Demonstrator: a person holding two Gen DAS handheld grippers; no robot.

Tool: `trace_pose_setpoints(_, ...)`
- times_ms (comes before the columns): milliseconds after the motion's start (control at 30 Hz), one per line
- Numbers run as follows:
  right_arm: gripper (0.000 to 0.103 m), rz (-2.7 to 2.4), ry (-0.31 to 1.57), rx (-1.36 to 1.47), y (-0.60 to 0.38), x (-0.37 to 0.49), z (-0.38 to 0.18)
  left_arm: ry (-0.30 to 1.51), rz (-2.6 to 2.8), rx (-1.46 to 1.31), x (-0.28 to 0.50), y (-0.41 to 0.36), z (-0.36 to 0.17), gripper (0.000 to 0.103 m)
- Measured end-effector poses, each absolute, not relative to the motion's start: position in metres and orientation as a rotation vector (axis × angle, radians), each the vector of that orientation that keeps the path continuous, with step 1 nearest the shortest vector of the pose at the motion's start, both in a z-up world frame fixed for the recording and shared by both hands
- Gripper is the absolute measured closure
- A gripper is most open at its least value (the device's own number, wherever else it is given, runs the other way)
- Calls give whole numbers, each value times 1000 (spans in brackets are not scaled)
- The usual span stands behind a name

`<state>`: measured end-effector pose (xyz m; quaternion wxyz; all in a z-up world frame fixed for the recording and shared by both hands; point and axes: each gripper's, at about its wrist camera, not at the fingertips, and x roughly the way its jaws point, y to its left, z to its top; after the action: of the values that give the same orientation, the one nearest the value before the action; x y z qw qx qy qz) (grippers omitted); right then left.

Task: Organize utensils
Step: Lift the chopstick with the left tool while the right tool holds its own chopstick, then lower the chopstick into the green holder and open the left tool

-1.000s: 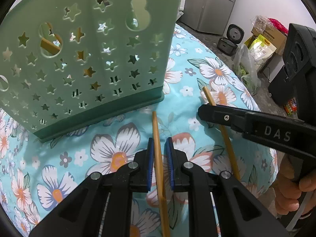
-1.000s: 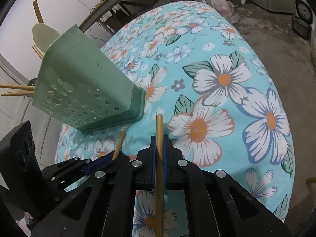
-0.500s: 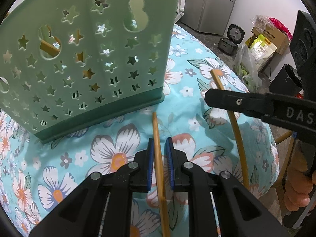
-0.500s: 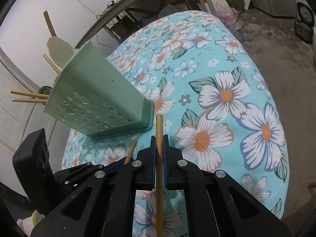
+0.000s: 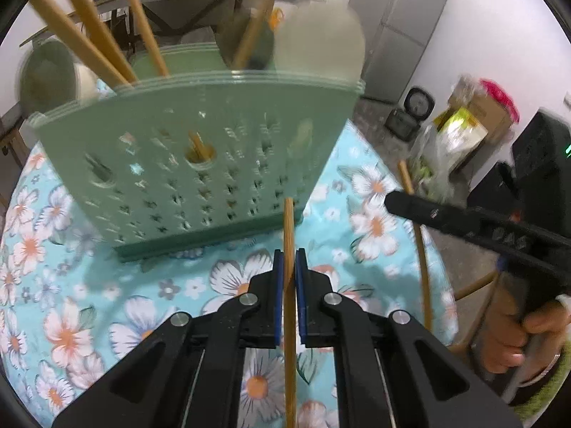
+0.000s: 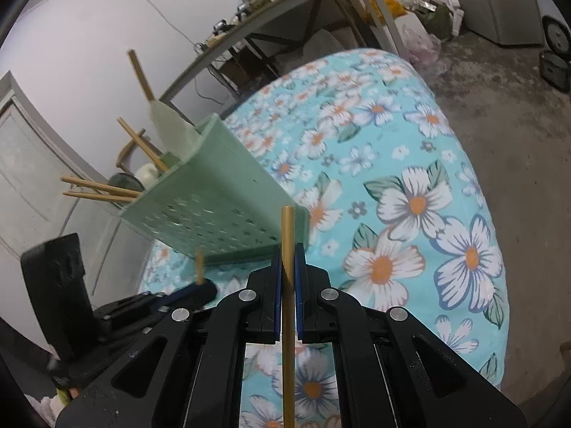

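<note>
A pale green perforated utensil holder (image 5: 200, 164) stands on the floral tablecloth (image 5: 71, 314), with several wooden chopsticks (image 5: 89, 42) and a pale spatula (image 5: 321, 42) sticking out of its top. My left gripper (image 5: 289, 260) is closing its jaws on a wooden chopstick (image 5: 289, 228), whose tip reaches the holder's base; the blue pads press on it. My right gripper (image 6: 288, 253) is shut on a second chopstick (image 6: 287, 228), raised above the cloth to the right of the holder (image 6: 221, 192). Each gripper shows in the other's view: the right gripper (image 5: 392, 201) and the left gripper (image 6: 203, 290).
A person's hand (image 5: 514, 339) grips the right tool's handle. Beyond the table's right edge are a grey fridge (image 5: 403, 28), a rice cooker (image 5: 417, 103) and bags and boxes (image 5: 471, 121) on the floor. A long workbench (image 6: 285, 10) stands behind.
Both grippers have risen with their chopsticks. The left pads closed onto its chopstick and lifted it off the cloth. The holder's rim and its contents have come into the left view.
</note>
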<state>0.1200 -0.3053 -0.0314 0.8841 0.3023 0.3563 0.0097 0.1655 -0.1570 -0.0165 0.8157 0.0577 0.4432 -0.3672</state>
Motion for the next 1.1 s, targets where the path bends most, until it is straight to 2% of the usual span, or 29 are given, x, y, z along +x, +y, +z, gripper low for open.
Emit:
trace_pose_setpoints(400, 99, 41, 704, 626, -303, 116, -18, 757, -818, -13, 167, -99, 83, 97)
trace_pose_setpoints(733, 99, 40, 702, 634, -306, 114, -17, 395, -794, -107, 169, -65, 199, 97)
trace_pose_setpoints(900, 99, 40, 696, 641, -310, 114, -16, 313, -768, -105, 176, -66, 218, 97)
trace_pose_setpoints(1100, 99, 50, 694, 654, -316, 117, -18, 306, -738, -114, 200, -74, 217, 97)
